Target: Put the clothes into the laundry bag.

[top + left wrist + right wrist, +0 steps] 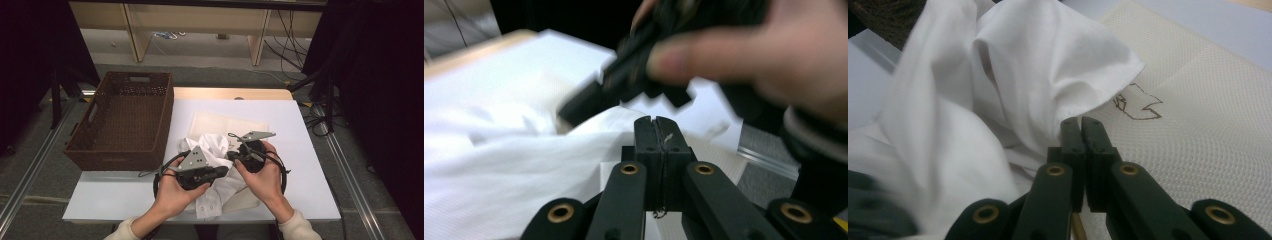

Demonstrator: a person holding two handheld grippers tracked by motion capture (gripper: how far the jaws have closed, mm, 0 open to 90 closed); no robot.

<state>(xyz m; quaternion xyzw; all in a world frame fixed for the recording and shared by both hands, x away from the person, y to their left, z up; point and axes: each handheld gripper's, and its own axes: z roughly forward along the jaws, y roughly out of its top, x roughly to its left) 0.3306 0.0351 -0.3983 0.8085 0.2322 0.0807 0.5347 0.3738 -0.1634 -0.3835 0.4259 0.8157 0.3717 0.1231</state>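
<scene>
High view shows the left gripper and right gripper, jaws pressed together on nothing, over the crumpled white cloth at mid-table, cream fabric beneath it, brown basket farther left.

A crumpled white cloth garment lies mid-table on a flat cream textile; the brown wicker basket overhangs the table's left edge.
</scene>
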